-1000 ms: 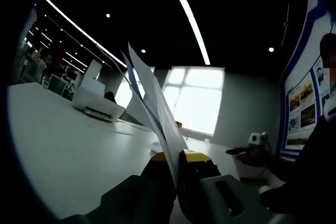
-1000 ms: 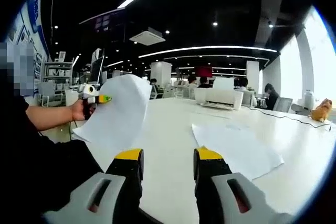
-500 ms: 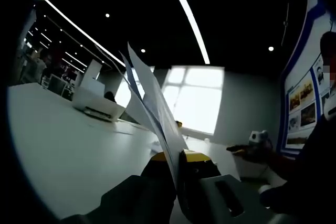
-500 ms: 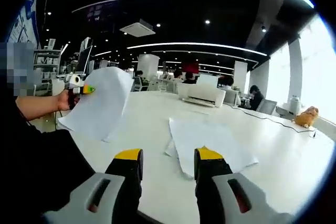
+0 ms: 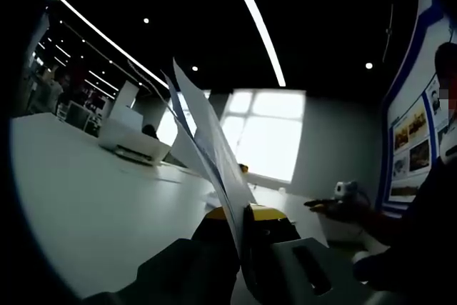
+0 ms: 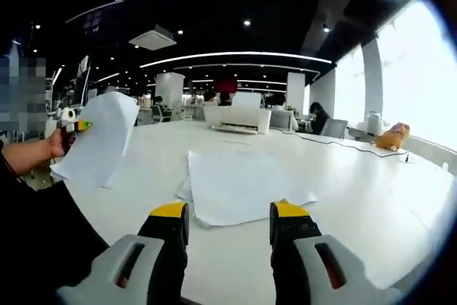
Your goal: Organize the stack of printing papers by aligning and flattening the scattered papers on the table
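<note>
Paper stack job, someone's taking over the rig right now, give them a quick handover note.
Left tool: shut on a bunch of sheets, held up off the white table.
Right tool: open, empty, pointing at the loose papers lying flat on the table.
Done: one bunch picked up.
Left: the table papers lie askew, not squared. Put both lots together, align the edges, press flat.

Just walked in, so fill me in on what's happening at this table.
A person is tidying printing papers with a hand-held gripper in each hand. The left hand-held gripper is shut on a few sheets, lifted off the white table. The right hand-held gripper is open and empty, pointed at the loose papers lying flat on the table. A printer sits farther back.
</note>
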